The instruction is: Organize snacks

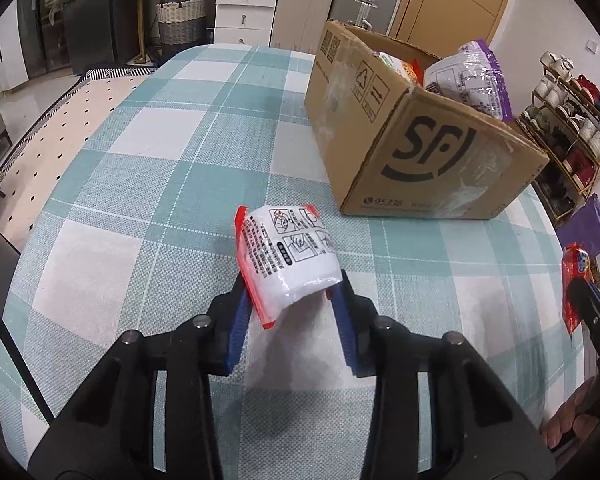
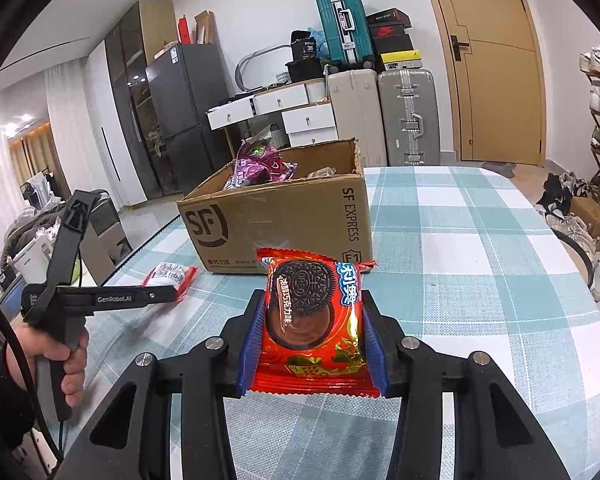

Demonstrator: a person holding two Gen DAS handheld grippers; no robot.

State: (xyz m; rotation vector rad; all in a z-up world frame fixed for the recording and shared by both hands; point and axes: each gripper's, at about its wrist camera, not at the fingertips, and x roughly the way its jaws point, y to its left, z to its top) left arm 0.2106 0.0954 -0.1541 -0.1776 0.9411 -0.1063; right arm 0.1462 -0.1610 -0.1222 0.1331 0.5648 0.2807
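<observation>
My left gripper (image 1: 292, 285) is shut on a white snack packet with red edges (image 1: 288, 256), held just above the checked tablecloth (image 1: 148, 184). The right wrist view shows that packet (image 2: 170, 276) at the left gripper's (image 2: 175, 293) tip, with a hand (image 2: 66, 356) on the handle. My right gripper (image 2: 313, 298) is shut on a red Oreo packet (image 2: 314, 320), pressed between both blue pads. That Oreo packet (image 1: 576, 284) also shows at the right edge of the left wrist view. An open SF cardboard box (image 1: 420, 140) (image 2: 280, 216) stands beyond both grippers, with a purple bag (image 1: 474, 76) (image 2: 260, 164) and other snacks inside.
The table's rounded edge (image 1: 28, 240) drops to a dotted rug (image 1: 60, 120) on the left. A shoe rack (image 1: 568, 128) stands beside the table on the right. Suitcases (image 2: 408, 116), white drawers (image 2: 308, 120) and a door (image 2: 496, 60) line the far wall.
</observation>
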